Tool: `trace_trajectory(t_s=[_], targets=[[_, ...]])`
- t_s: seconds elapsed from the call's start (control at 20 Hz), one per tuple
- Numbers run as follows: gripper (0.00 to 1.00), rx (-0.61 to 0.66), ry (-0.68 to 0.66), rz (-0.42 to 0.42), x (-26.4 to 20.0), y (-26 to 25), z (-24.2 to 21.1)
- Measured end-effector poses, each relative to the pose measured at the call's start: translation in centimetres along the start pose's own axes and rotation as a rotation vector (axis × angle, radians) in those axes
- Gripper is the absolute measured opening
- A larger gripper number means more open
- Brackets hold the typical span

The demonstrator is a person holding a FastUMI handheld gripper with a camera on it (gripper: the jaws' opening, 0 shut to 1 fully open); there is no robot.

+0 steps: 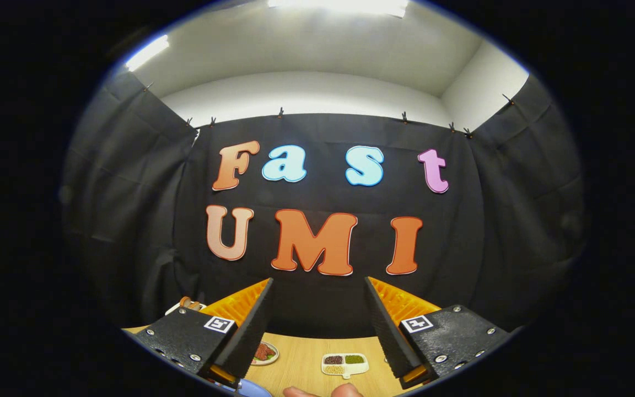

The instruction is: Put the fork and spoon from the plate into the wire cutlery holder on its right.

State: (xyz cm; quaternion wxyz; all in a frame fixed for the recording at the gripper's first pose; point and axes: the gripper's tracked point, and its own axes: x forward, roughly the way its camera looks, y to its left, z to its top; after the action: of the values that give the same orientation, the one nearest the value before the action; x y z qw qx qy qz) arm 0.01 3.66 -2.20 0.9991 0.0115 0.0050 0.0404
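Two fingers of the gripper (317, 284) stand wide apart, gripping nothing, high above the wooden table (301, 364). It should tilt down toward that table to bring the plate into sight.

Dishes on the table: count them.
3, maybe more hidden: small dish by one open tongs finger, divided tray between fingers, plate beyond the first.

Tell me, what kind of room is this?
Probably a small recording booth, not a real kitchen. Black cloth is clipped up as walls under a white ceiling, and the open gripper points over a wooden table with a divided dish of play-like food.
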Motion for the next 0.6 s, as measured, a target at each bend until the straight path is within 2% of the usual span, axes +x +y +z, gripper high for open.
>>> trace_trajectory(t_s=[0.2, 0.4, 0.6], targets=[[0.94, -0.063, 0.077, 0.056, -0.2, 3.1, -4.1], [0.94, -0.044, 0.227, 0.154, -1.4, 7.5, -9.9], [0.94, -0.03, 0.369, 0.209, -2.4, 10.6, -15.2]])
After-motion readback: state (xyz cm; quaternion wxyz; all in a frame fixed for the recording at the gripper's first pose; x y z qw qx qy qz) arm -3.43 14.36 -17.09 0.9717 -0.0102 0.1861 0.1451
